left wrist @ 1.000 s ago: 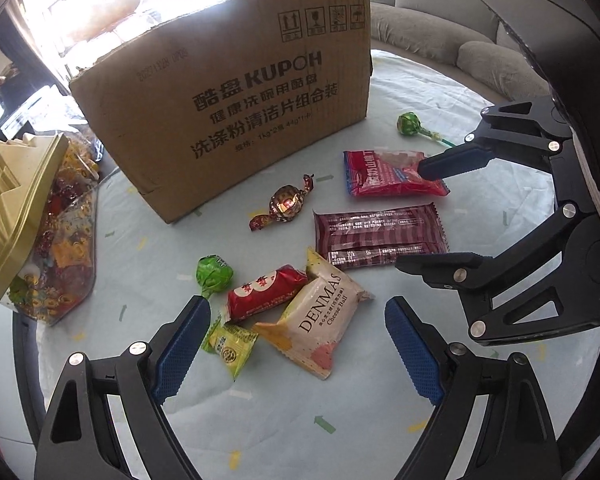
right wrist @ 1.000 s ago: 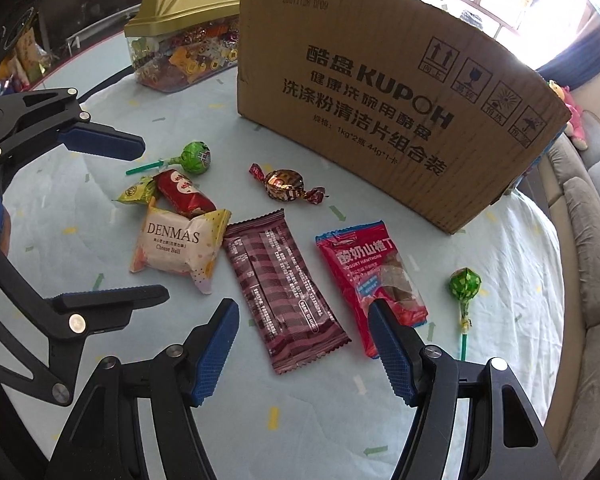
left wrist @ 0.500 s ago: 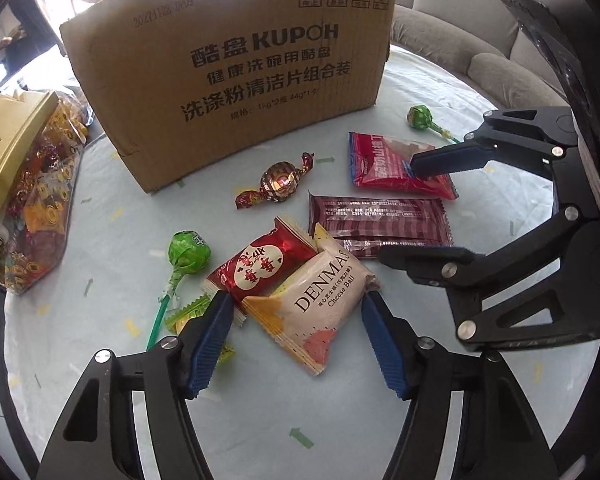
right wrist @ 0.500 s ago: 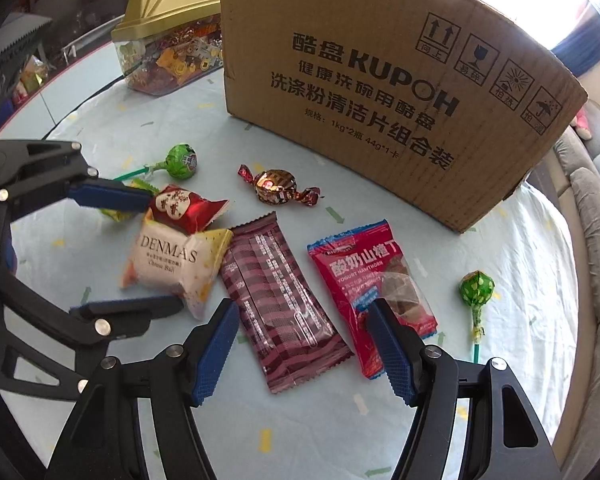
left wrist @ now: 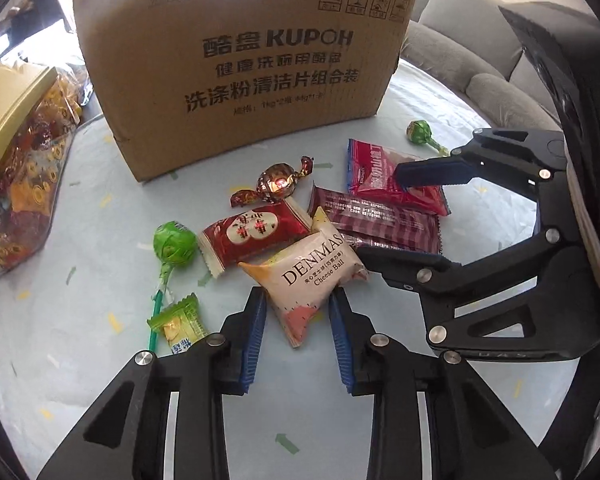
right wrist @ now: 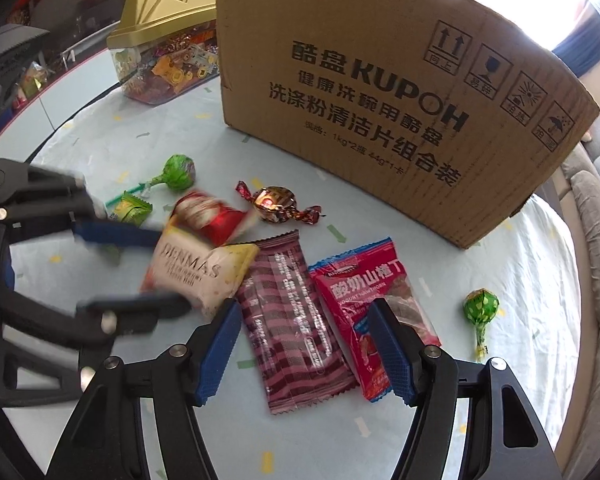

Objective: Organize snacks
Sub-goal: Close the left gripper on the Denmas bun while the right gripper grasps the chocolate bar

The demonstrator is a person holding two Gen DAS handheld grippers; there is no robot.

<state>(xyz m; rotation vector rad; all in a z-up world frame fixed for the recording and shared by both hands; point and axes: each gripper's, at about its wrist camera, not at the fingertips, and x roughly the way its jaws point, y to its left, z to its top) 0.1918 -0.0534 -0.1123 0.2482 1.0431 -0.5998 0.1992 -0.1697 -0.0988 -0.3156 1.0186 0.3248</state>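
Left gripper [left wrist: 298, 322] nearest, fingers straddling the near corner of the cheese ball packet [left wrist: 314, 270], pads close on either side but contact not certain, so grasp not confirmed: closing rather than clenched. Right gripper [right wrist: 302, 344] spread wide and released, poised over the dark striped bar [right wrist: 294, 332] and the near edge of the red hawthorn pack [right wrist: 366, 304], holding nothing. Just left of the cheese ball packet, a red pouch [left wrist: 246, 236] touching it, a green lollipop [left wrist: 174, 246] and a small green candy [left wrist: 178, 322]; beyond it, a foil-wrapped chocolate [left wrist: 278, 182]; farther right, a second lollipop [left wrist: 418, 132]; behind everything, the cardboard box [left wrist: 256, 64], likely the place to put snacks, and left of the box a candy jar with a gold lid [right wrist: 162, 54]. Risks, as a judgement: a pinch on only the packet's corner could let the puffy bag slip or swing out; closing could also drag the red pouch along, since the two touch; the two grippers sit close and could knock together. Left view alone shows the pads bracketing the packet sharply; right view blurs that gripper and packet, hinting motion, yet alone shows the wide gap of the right fingers and the printed face of the hawthorn pack.
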